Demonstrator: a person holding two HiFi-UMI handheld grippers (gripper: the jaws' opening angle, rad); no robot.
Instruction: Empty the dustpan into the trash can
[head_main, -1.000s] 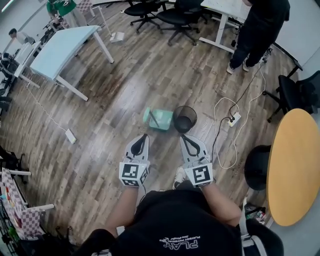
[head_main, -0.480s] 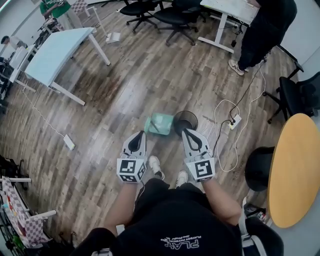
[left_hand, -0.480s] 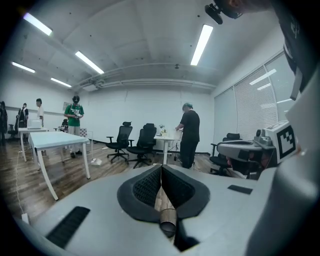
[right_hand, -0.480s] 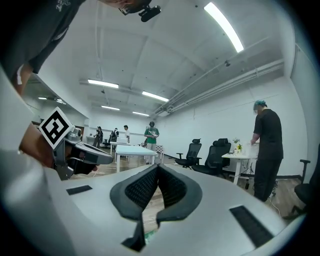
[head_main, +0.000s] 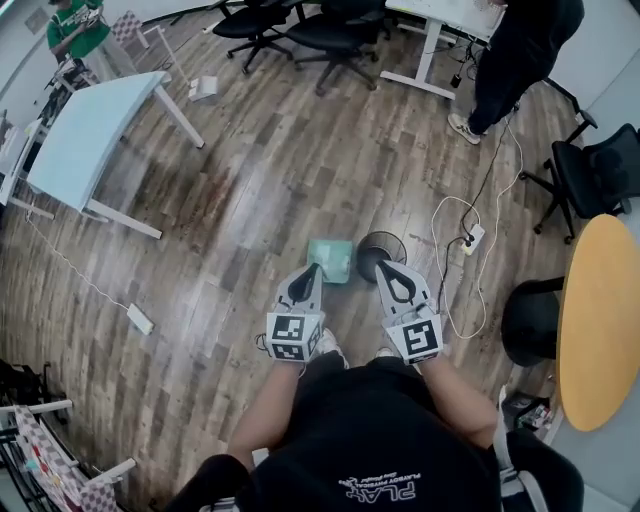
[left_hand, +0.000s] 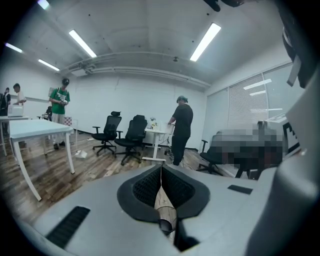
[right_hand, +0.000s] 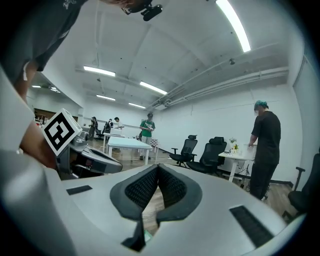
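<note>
Looks like the reach step: left gripper (head_main: 309, 270) and right gripper (head_main: 386, 264) are hovering shut and empty, dustpan (head_main: 331, 259) sitting just ahead of the left, trash can (head_main: 381, 248) just ahead of the right; next it's needing jaws opened to grab the dustpan.

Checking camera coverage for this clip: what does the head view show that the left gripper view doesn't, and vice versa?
Only the head view: the green plastic dustpan and round black mesh trash can, side by side. Only the left gripper view: long ceiling strip lights and white window blinds. Both: the pale blue table, black office chairs, the person in black.
</note>
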